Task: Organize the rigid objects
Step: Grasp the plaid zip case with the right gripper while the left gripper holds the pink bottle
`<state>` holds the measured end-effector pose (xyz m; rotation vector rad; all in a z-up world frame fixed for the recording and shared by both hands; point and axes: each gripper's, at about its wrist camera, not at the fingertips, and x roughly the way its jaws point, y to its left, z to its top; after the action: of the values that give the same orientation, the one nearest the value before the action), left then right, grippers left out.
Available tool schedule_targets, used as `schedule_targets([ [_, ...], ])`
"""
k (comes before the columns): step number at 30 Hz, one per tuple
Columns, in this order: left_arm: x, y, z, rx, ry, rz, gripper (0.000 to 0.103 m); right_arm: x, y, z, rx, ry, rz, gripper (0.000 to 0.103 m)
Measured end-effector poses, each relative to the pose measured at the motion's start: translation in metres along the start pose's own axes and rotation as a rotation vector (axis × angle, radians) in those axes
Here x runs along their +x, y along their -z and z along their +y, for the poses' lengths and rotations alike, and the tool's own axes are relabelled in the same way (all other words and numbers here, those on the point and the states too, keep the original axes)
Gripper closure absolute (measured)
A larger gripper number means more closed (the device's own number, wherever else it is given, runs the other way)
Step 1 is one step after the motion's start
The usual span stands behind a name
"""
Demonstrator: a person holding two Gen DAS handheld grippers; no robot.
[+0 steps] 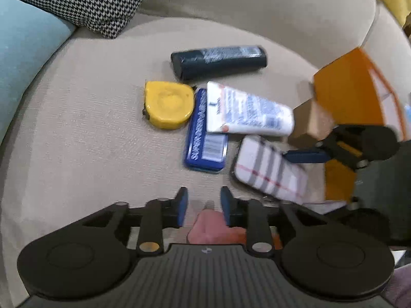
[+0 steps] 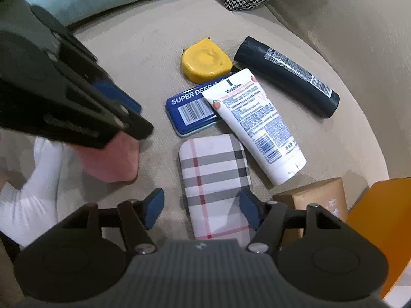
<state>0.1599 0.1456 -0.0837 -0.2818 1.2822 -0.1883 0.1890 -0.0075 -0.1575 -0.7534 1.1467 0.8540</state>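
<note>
Tube (image 2: 257, 125) atop tin (image 2: 190, 110), beside case (image 2: 215, 179)

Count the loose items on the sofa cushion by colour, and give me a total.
Yellow: 1, tape measure
Blue: 1, tin
White: 1, Vaseline tube
Dark: 1, bottle
Plaid: 1, case
Brown: 1, box
Total: 6

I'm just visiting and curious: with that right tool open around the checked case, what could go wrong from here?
1. The white tube lies across the blue tin and close beside the checked case; lifting the case might drag it.
2. The right tool sits off-centre on the case, so the grip may slip.
3. The soft sofa cushion could let things tilt.
</note>
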Motion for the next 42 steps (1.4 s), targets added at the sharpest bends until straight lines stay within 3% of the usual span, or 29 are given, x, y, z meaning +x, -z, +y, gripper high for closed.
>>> schedule_targets([
  [3, -0.015, -0.001, -0.002, -0.011, 0.008, -0.026, 0.059, 0.007, 0.001, 0.002, -0.026, 0.053, 0.009, 0.031],
  [5, -0.03, 0.002, -0.008, 0.02, 0.008, -0.064, 0.052, 0.013, 0.002, 0.0, -0.024, 0.077, 0.019, 0.035],
  [9, -0.054, 0.015, -0.017, 0.056, 0.019, -0.122, 0.049, 0.008, 0.004, -0.01, 0.037, 0.044, 0.002, 0.036],
  [14, -0.076, 0.041, -0.028, 0.142, -0.027, -0.159, 0.042, -0.001, 0.013, -0.024, 0.204, -0.057, 0.005, 0.036],
  [19, -0.067, 0.064, -0.041, 0.22, -0.071, -0.141, 0.036, -0.007, 0.021, -0.026, 0.309, -0.091, -0.032, 0.039],
  [22, -0.051, 0.069, -0.049, 0.276, -0.114, -0.143, 0.042, -0.011, 0.022, -0.021, 0.314, -0.075, -0.062, 0.04],
  [23, -0.046, 0.068, -0.05, 0.274, -0.117, -0.137, 0.052, -0.012, 0.023, -0.019, 0.299, -0.062, -0.072, 0.042],
  [24, -0.042, 0.067, -0.049, 0.263, -0.116, -0.133, 0.059, -0.014, 0.022, -0.014, 0.28, -0.047, -0.079, 0.045],
  [26, -0.038, 0.064, -0.045, 0.234, -0.105, -0.141, 0.06, -0.016, 0.022, -0.007, 0.233, -0.023, -0.083, 0.059],
  [27, -0.037, 0.063, -0.044, 0.229, -0.102, -0.148, 0.061, -0.016, 0.022, -0.005, 0.217, -0.016, -0.08, 0.06],
  [32, -0.034, 0.061, -0.044, 0.243, -0.094, -0.188, 0.072, -0.018, 0.028, 0.005, 0.172, -0.022, -0.096, 0.059],
  [42, -0.029, 0.048, -0.033, 0.198, -0.058, -0.25, 0.075, -0.008, 0.036, 0.046, -0.017, 0.163, -0.114, 0.054],
])
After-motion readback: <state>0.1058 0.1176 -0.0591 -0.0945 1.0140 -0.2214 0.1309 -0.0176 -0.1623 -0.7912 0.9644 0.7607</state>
